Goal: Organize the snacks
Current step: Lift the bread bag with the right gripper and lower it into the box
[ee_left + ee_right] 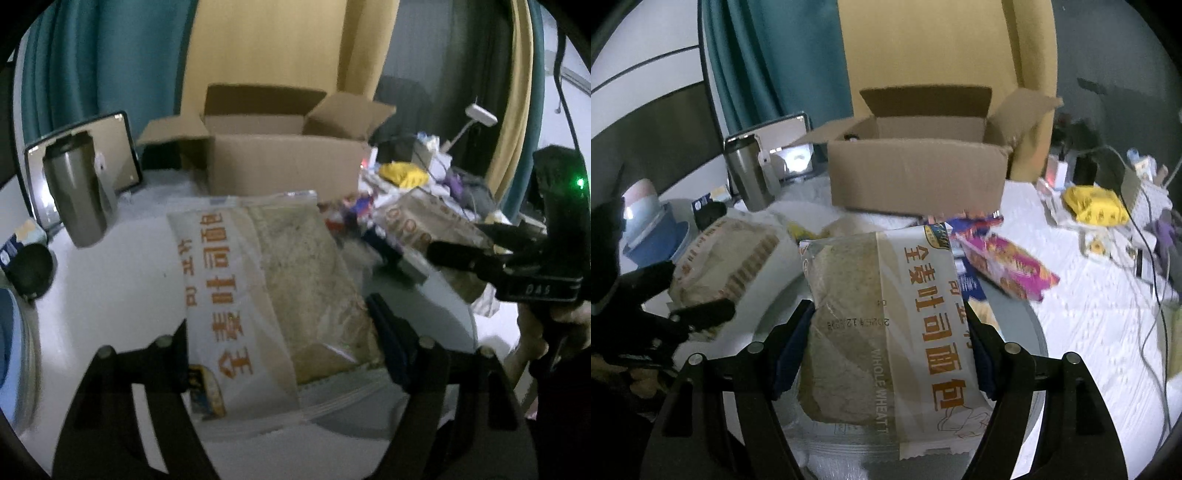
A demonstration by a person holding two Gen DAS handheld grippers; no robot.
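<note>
Each of my grippers, left gripper (280,332) and right gripper (886,332), clamps a bread pack (273,295) across its width. The open carton (916,177) stands ahead of both. I should carry each pack level, clear the near wall, then let go inside.

Bread pkgs (273,295) (886,332): glossy plastic film, part clear, part printed white w/ orange lettering; crumb inside looks coarse, grainy. Box (916,177): matt brown corrugated cardboard. Tumbler (77,192): brushed metal, dull sheen. Table cover (1089,332): white cloth, textured weave. Pink snack bag (1008,269): shiny plastic foil. Gripper frames: matt black plastic w/ blue pads (790,350). Curtains (92,62): soft teal cloth.
</note>
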